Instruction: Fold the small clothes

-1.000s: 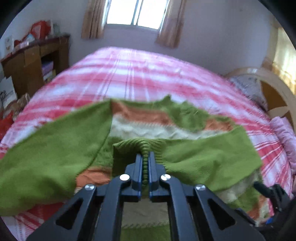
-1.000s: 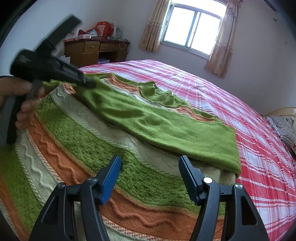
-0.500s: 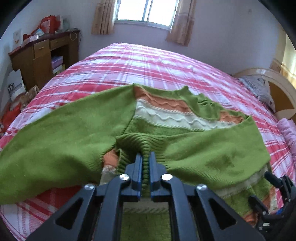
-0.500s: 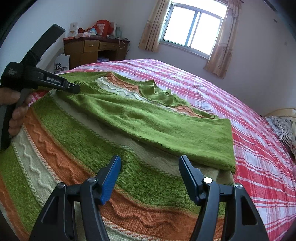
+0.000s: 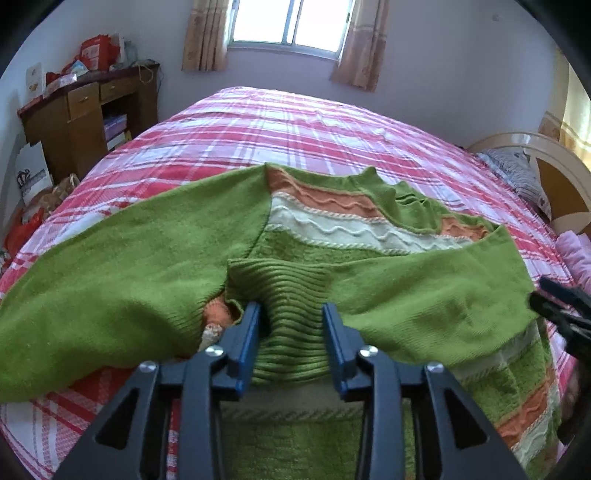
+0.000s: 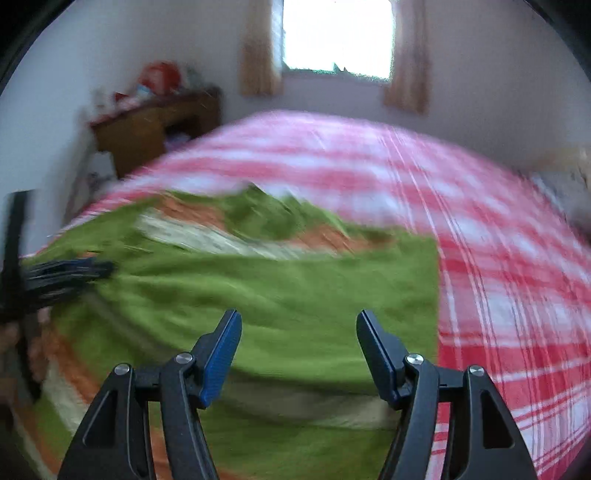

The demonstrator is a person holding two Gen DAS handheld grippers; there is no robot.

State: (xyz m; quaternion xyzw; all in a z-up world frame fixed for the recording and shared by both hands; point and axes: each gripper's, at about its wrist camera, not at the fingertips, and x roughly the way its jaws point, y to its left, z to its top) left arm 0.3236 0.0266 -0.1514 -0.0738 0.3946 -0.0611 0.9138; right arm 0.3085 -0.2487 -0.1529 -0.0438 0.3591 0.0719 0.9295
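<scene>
Green striped sweater [image 5: 332,236] lies flat across the bed [image 5: 295,122], its ribbed cuff [image 5: 291,332] lying loose between the just-opening left gripper [image 5: 291,325] jaws, nearer than the wide, empty right gripper [image 6: 299,347] hovering over the folded sleeve.

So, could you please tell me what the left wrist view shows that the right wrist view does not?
Only the left wrist view shows the ribbed cuff lying between the left gripper's blue pads, whose jaws have just been opening, plus the headboard. Only the right wrist view, heavily blurred, shows the right gripper open and empty over the folded green sleeve. Both share the striped sweater, plaid bedspread, wooden desk and window.
</scene>
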